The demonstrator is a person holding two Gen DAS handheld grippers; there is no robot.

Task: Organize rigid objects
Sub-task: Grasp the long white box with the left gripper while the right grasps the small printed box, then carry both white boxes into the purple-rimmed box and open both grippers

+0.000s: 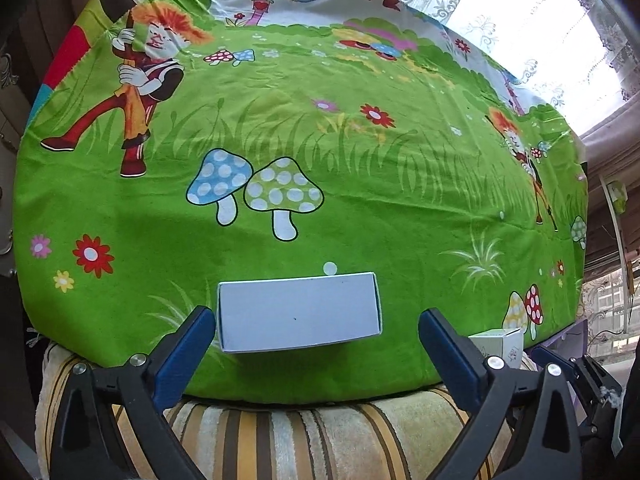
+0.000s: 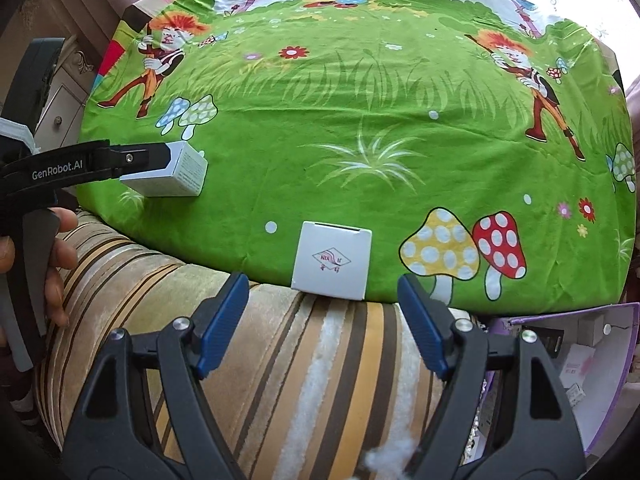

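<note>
Striped cushion (image 2: 280, 360) under my spread, empty right gripper (image 2: 322, 316). Left gripper (image 1: 318, 340) let go, white box (image 1: 298, 312) on green cartoon cloth (image 1: 360, 200). Lace curtain (image 1: 500, 12) behind.

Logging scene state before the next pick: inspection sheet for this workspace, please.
Surface: green cartoon-print cloth over a raised top, wrinkled; striped plush cover at the near edge.
Job's things: long white box lying flat on the cloth; small square white box with a red logo, at the cloth's near edge.
Clutter: purple open box holding small cartons, low at the right.
Grippers: left hand-held gripper open, long box between its fingers, right pad clear of it; right hand-held gripper open, short of the square box.
Cables: nothing seen.
Surroundings: lace curtain at a bright window; a cabinet at the left.
</note>
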